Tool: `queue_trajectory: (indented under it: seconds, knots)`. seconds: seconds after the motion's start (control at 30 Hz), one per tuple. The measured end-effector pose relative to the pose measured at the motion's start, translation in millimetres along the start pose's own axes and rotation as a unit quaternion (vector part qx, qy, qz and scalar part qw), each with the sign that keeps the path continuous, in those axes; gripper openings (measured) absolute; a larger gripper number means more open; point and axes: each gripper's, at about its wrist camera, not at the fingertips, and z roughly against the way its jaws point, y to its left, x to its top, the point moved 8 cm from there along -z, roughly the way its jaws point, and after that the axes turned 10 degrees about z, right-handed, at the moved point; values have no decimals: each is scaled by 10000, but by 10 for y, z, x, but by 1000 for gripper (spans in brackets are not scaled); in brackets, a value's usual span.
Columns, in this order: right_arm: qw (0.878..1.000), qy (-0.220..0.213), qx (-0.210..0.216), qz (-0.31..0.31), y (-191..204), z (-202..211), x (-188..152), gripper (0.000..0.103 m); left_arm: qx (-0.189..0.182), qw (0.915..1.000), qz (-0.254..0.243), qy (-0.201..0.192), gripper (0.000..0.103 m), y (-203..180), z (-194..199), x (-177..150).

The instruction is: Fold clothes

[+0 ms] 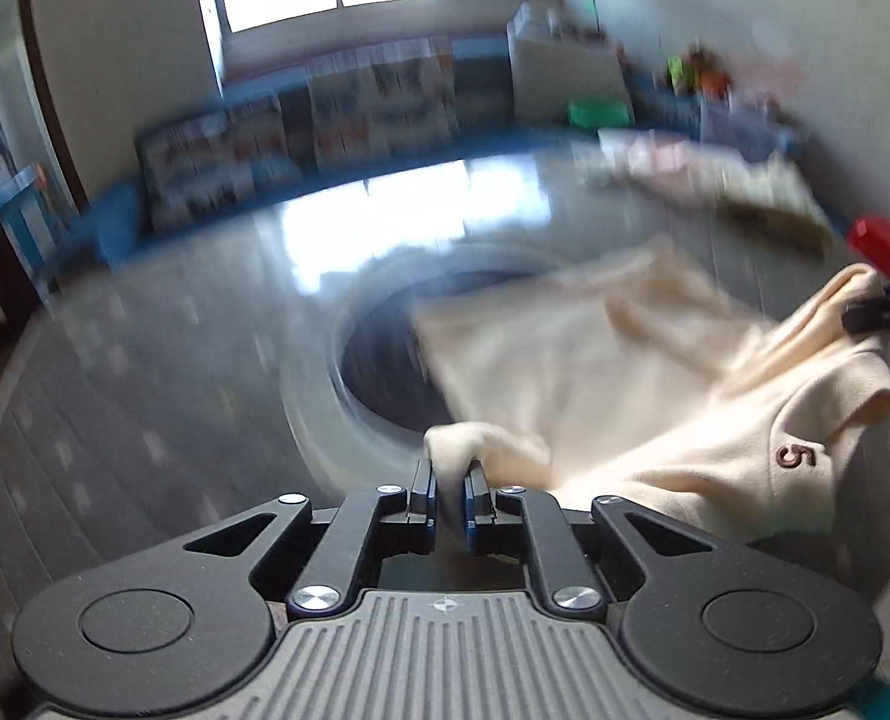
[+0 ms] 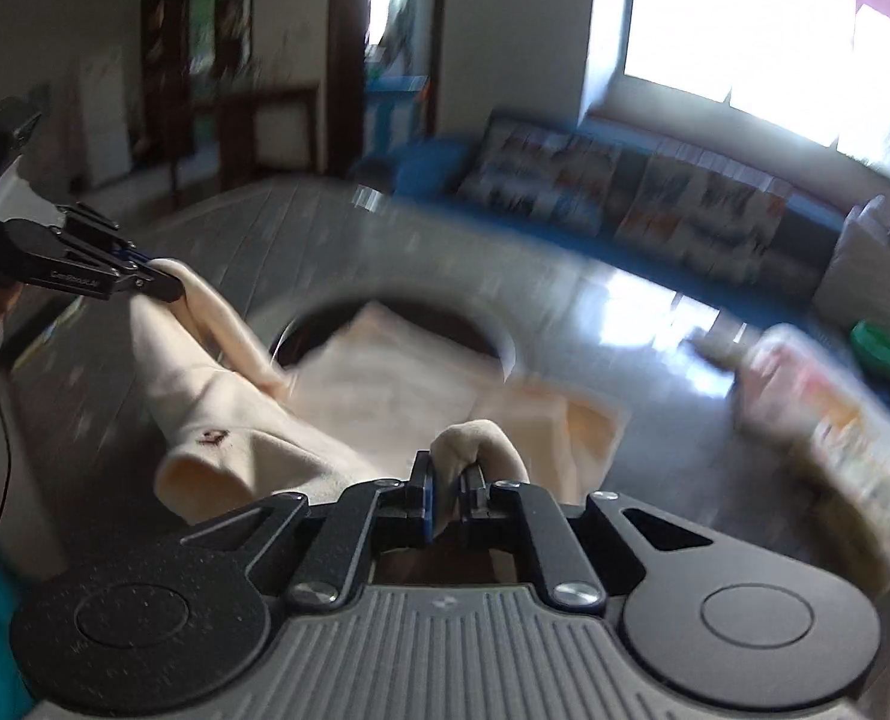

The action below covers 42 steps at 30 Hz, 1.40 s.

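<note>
A cream garment (image 1: pixel 655 396) with a brown "5" mark hangs stretched between both grippers above the grey table (image 1: pixel 144 408). My left gripper (image 1: pixel 449 480) is shut on a bunched edge of it. My right gripper (image 2: pixel 449 480) is shut on another edge of the same garment (image 2: pixel 252 420). The right gripper shows at the right edge of the left wrist view (image 1: pixel 883 300), and the left gripper shows at the left of the right wrist view (image 2: pixel 144 282). The garment's far end lies over a dark round opening (image 1: pixel 378 360) in the table. Both views are blurred.
A folded pile of clothes (image 1: pixel 715 180) lies at the table's far right, also in the right wrist view (image 2: pixel 835 414). A red object (image 1: pixel 877 240) sits near it. A blue sofa with patterned cushions (image 1: pixel 324 114) stands beyond the table under a bright window.
</note>
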Motion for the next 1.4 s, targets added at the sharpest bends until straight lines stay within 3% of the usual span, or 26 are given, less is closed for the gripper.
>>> queue_trajectory:
  seconds: [0.07, 0.13, 0.2, 0.33, 0.47, 0.57, 0.67, 0.87, 1.0, 1.23, 1.4]
  knots:
    - [9992, 341, 231, 7, 154, -67, -274, 14, 3, 9998, 56, 165, 17, 51, -20, -129]
    - [9979, 558, 319, -37, 195, -62, -439, 18, 10, 9995, 107, 309, 28, 102, -30, -246]
    - [9968, 720, 333, -87, 184, -14, -583, 22, 51, 9997, 121, 210, 44, 179, 44, -240]
    - [9976, 592, 91, -347, -146, 178, -464, 30, 73, 9998, 173, -62, 52, 293, 195, -55]
    - [9982, 272, -144, -511, -379, 120, -244, 32, 41, 9994, 213, -256, 56, 299, 187, 137]
    - [9979, 131, -171, -614, -480, -72, -83, 32, -109, 9990, 237, -355, 60, 291, 205, 232]
    - [9981, 107, -189, -585, -550, -364, 48, 32, 0, 9984, 322, -472, 64, 354, 188, 345]
    - [9970, 210, -219, -714, -641, -1005, 138, 33, 85, 9970, 526, -560, 64, 376, -152, 612]
    - [9959, 191, -262, -850, -658, -1223, 155, 32, 87, 9971, 475, -592, 62, 275, -506, 799]
    - [9964, 218, -493, -661, -628, -1356, 150, 30, 217, 9976, 473, -466, 51, 150, -1147, 1088]
    - [9958, 224, -779, -417, -640, -1362, 106, 18, 302, 9978, 468, -348, 46, 129, -1414, 1154]
